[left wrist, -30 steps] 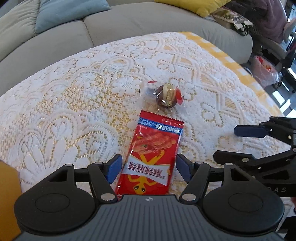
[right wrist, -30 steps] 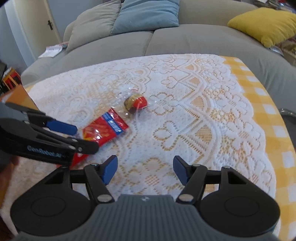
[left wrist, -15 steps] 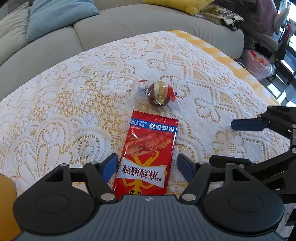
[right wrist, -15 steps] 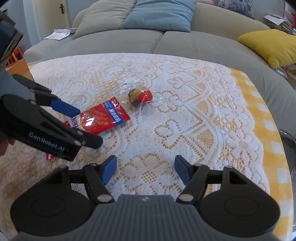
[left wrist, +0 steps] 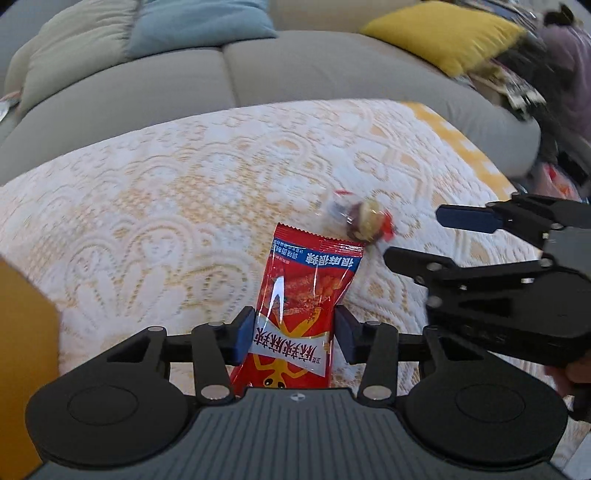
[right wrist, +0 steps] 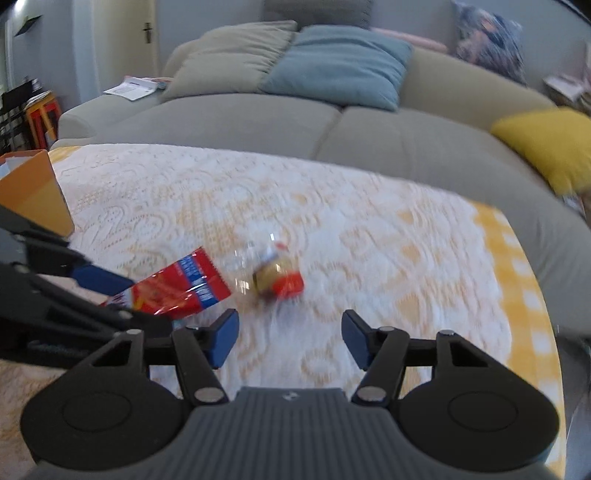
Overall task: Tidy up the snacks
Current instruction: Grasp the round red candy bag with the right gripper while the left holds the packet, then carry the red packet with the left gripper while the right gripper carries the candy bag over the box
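A red snack packet [left wrist: 310, 280] lies lengthwise on the lace tablecloth [left wrist: 166, 221]. Its near end is between the blue pads of my left gripper [left wrist: 295, 334], whose jaws are closing and press on both edges, creasing the foil. The right wrist view shows the same packet [right wrist: 181, 291] held by the left gripper [right wrist: 125, 299], with its far end slightly raised. A small round sweet in clear wrap [left wrist: 365, 223] sits just beyond the packet. My right gripper [right wrist: 288, 338] hovers close in front of that sweet [right wrist: 279, 278], its jaws closing with nothing between them.
An orange box [right wrist: 33, 192] stands at the table's left edge. A grey sofa [right wrist: 258, 122] with cushions runs behind the table, and a yellow cushion [left wrist: 443, 33] lies at its right end. The yellow checked table border [right wrist: 517, 266] marks the right edge.
The left jaws have narrowed onto the red packet's near end. The right gripper has moved in toward the wrapped sweet and rolled, and it now sits closer to the left gripper.
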### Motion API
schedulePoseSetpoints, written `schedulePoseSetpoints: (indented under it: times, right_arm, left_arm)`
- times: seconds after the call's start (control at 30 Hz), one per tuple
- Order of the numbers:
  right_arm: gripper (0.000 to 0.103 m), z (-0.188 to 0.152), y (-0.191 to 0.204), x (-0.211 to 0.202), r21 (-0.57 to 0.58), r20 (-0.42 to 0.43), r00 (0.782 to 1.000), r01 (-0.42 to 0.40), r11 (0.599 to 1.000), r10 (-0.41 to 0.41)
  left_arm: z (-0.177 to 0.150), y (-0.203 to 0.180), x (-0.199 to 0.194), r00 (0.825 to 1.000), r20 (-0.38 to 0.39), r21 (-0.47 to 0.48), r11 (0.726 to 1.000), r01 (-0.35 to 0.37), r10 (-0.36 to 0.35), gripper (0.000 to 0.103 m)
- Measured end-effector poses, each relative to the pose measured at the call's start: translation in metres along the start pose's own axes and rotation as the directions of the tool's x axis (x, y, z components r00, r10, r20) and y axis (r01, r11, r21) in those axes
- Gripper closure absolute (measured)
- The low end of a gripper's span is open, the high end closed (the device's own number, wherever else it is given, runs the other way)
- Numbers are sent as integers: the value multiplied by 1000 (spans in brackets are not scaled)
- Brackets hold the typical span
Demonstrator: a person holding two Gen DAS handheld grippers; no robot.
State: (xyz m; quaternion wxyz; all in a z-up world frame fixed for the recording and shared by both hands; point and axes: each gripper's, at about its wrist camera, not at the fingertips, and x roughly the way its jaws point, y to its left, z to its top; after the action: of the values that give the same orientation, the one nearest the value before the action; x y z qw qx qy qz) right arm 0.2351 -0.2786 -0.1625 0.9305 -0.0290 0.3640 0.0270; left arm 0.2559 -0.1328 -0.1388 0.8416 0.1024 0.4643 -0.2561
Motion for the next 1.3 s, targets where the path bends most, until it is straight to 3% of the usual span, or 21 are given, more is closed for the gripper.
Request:
schedulePoseSetpoints:
  times: [0.2, 0.33, 0.37, 0.53, 0.73, 1.0, 1.3]
  right_arm:
    - [42, 14, 9, 26, -88, 24, 999, -21, 996, 23]
    - [47, 18, 15, 43, -149, -5, 1000, -13, 989, 12]
    - [52, 17, 15, 45, -150, -16, 1000, -20, 988, 18]
    - [52, 15, 12, 51, -137, -24, 999, -34, 990, 31]
    - [61, 19, 10, 53, -93, -39, 999, -38, 995, 34]
    - [65, 23, 11, 19, -40, -1, 1000, -17, 999, 17]
    - [65, 15, 18, -22, 50, -115, 993, -3, 999, 8]
  left_arm:
    - [4, 10, 3, 999, -4, -50, 998, -43, 43, 51]
    - [5, 7, 6, 999, -6, -35, 998, -50, 49, 51]
    - [4, 6, 7, 999, -7, -32, 998, -48, 48, 51]
    - [1, 4, 10, 999, -23, -47, 998, -34, 33, 51]
    - [-1, -1, 5, 999, -25, -45, 999, -24, 23, 51]
    - [-9, -5, -19, 1000, -14, -57, 998, -4, 3, 51]
    - [-29, -7, -58, 1000, -23, -104, 995, 2, -4, 51]
